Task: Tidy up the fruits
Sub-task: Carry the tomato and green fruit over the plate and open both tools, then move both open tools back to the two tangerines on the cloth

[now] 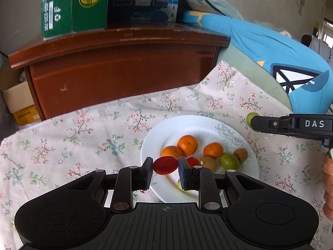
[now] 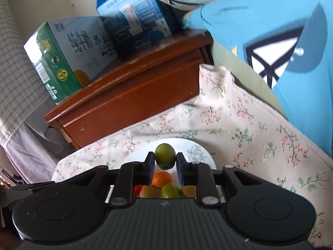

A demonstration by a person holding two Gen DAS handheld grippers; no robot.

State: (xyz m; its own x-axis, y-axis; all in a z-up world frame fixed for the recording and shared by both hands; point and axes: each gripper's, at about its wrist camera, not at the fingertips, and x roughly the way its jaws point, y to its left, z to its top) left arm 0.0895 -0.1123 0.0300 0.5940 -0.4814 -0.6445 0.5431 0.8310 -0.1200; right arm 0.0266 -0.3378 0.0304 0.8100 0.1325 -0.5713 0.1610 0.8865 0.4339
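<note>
A white plate (image 1: 187, 125) lies on a floral cloth and holds three oranges (image 1: 187, 144), a green fruit (image 1: 230, 160), brown fruits (image 1: 208, 163) and a small red fruit (image 1: 192, 161). My left gripper (image 1: 165, 166) is shut on a red oval fruit (image 1: 165, 165) just above the plate's near side. My right gripper (image 2: 165, 160) is shut on a green round fruit (image 2: 165, 156) and holds it above the plate (image 2: 199, 152). In the left wrist view the right gripper (image 1: 252, 123) comes in from the right with that green fruit (image 1: 250, 117) at its tip.
A brown wooden cabinet (image 1: 124, 66) stands behind the cloth with a green carton (image 1: 72, 6) and a blue carton (image 1: 143, 0) on top. A blue cushion (image 1: 281, 58) lies at the right. A cardboard box (image 1: 18, 100) sits at the left.
</note>
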